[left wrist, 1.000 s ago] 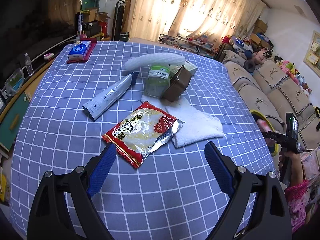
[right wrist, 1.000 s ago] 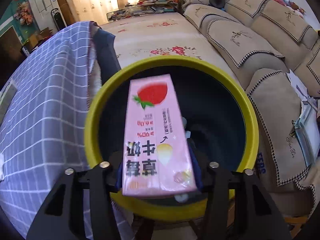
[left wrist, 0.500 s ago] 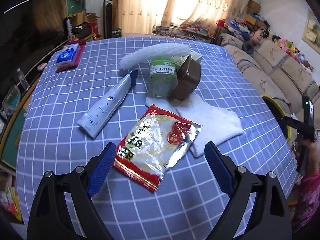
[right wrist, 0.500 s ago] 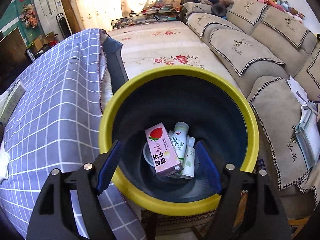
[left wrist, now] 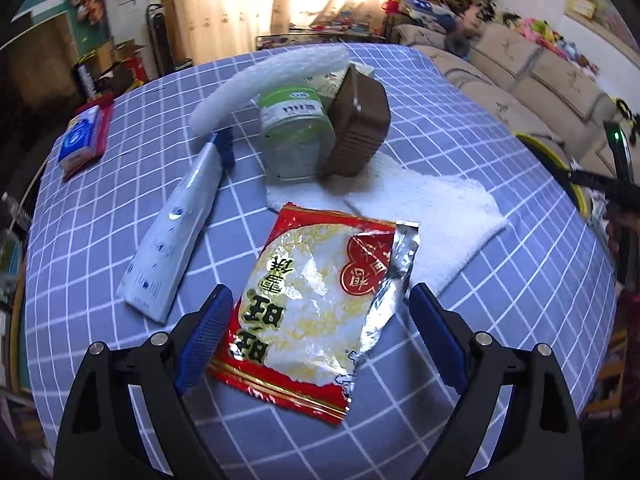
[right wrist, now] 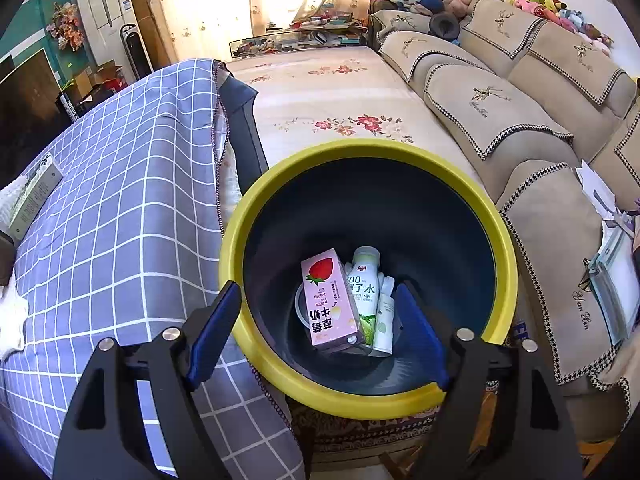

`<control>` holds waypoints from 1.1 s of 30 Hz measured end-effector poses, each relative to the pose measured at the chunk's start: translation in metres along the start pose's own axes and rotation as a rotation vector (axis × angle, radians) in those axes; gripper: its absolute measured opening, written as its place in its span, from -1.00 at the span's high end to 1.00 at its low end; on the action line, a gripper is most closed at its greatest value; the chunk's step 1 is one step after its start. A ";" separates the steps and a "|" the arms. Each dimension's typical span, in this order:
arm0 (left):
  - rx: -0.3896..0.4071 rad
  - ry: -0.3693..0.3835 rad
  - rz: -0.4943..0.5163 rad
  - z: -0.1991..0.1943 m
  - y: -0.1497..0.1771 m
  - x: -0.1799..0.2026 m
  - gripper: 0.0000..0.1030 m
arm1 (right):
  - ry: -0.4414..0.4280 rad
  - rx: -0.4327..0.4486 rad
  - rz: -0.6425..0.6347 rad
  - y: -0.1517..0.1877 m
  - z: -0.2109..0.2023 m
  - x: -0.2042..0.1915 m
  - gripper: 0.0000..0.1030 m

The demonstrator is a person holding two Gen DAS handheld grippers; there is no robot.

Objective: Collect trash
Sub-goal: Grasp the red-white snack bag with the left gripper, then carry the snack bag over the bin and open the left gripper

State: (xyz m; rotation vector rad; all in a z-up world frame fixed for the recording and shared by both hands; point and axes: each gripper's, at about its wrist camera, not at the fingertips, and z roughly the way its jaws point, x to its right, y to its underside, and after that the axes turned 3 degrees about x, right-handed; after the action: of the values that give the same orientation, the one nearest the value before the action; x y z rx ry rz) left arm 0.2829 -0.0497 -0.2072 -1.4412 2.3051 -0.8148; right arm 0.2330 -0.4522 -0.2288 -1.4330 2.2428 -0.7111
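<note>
Dropping is done on the right side: the pink milk carton (right wrist: 329, 300), clamped between the right gripper (right wrist: 320, 326) fingers a second ago, now lies at the bottom of the yellow-rimmed bin (right wrist: 500, 236), leaning against a white juice bottle (right wrist: 366, 292). The right gripper hangs above the bin mouth with nothing between its fingers, and its jaws are opening wider. One piece of trash collected, so that hand is free for the next item.

The left gripper (left wrist: 318, 334) has come in low over the red snack bag (left wrist: 316, 300); a second ago the bag lay well ahead of the fingertips, now it sits between them. Jaws stand wide apart and the pads do not press the bag, so no grip yet. Probably the next pickup.

Ahead of the left gripper, beyond the bag: a white towel (left wrist: 436, 220), a green-lidded jar (left wrist: 294, 136) touching a brown box (left wrist: 358, 124), a white foam roll (left wrist: 268, 80) resting over the jar. Ahead and left lies a white tube (left wrist: 176, 236); far left, a blue tissue pack (left wrist: 80, 138).

The surface is a table under a blue checked cloth (left wrist: 460, 380); the bin stands just beside its edge. The room has a beige sofa (right wrist: 500, 92) with soft toys, bright curtains, and cardboard boxes by the wall. The item under the carton in the bin is too hidden to name.
</note>
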 end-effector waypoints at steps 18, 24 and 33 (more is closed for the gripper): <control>-0.001 0.014 0.094 -0.005 0.003 0.002 0.16 | -0.038 -0.009 -0.012 0.001 -0.001 -0.008 -0.46; 0.009 0.038 0.033 -0.018 0.011 -0.001 0.56 | -0.050 -0.003 -0.006 0.002 -0.005 -0.006 -0.46; 0.051 0.041 0.059 -0.054 -0.002 0.030 0.57 | -0.076 0.021 0.017 0.001 -0.013 0.007 -0.46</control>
State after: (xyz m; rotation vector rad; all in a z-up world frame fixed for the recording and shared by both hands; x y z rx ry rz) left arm 0.2427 -0.0608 -0.1619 -1.3405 2.3275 -0.8874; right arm 0.2222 -0.4561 -0.2195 -1.4054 2.1814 -0.6616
